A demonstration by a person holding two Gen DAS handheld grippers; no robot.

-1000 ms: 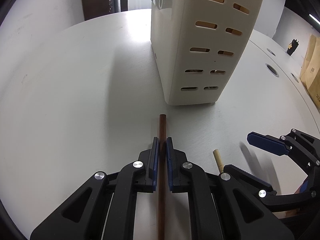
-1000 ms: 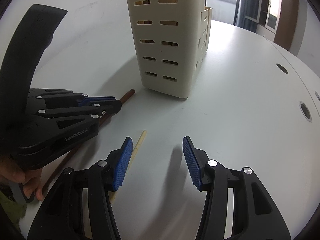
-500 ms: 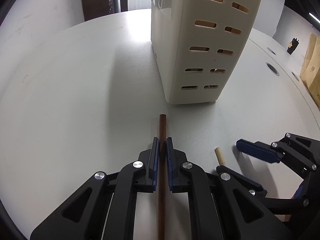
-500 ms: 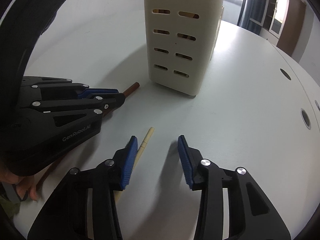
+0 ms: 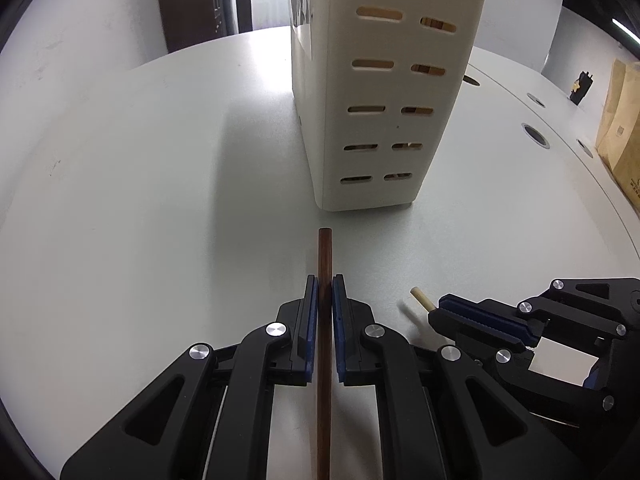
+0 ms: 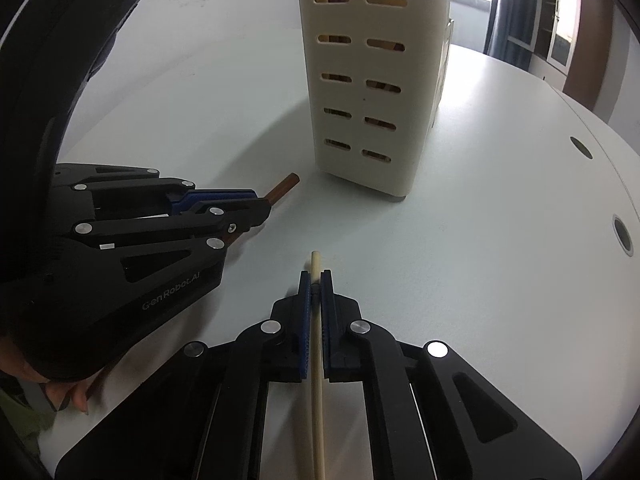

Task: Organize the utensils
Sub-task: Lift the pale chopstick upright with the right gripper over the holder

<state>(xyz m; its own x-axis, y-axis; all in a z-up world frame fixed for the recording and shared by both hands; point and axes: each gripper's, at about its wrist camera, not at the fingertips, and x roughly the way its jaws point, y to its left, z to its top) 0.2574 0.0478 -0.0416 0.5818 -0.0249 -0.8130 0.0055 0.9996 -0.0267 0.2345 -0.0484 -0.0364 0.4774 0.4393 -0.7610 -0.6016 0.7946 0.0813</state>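
A dark brown chopstick [image 5: 324,256] lies on the white table, and my left gripper [image 5: 324,284] is shut on it, its tip poking out toward the holder. Beside it lies a pale wooden chopstick [image 6: 315,264], with my right gripper [image 6: 316,278] shut on it. A tall cream utensil holder [image 5: 376,92] with slotted walls stands upright just beyond both tips; wooden pieces show through its slots. In the right wrist view the left gripper [image 6: 260,204] sits at the left with the brown chopstick [image 6: 286,186] sticking out. The right gripper [image 5: 434,312] shows at lower right in the left wrist view, beside the pale chopstick's end [image 5: 420,298].
The white table [image 5: 140,184] has round cable holes [image 5: 534,134] along its right side. Brown paper bags [image 5: 622,128] stand at the far right. A person's fingers [image 6: 68,396] rest on the table at lower left in the right wrist view.
My right gripper slid left over the pale chopstick and its jaws went from wide open to shut on it. The left gripper kept its grip on the brown chopstick and stayed put.
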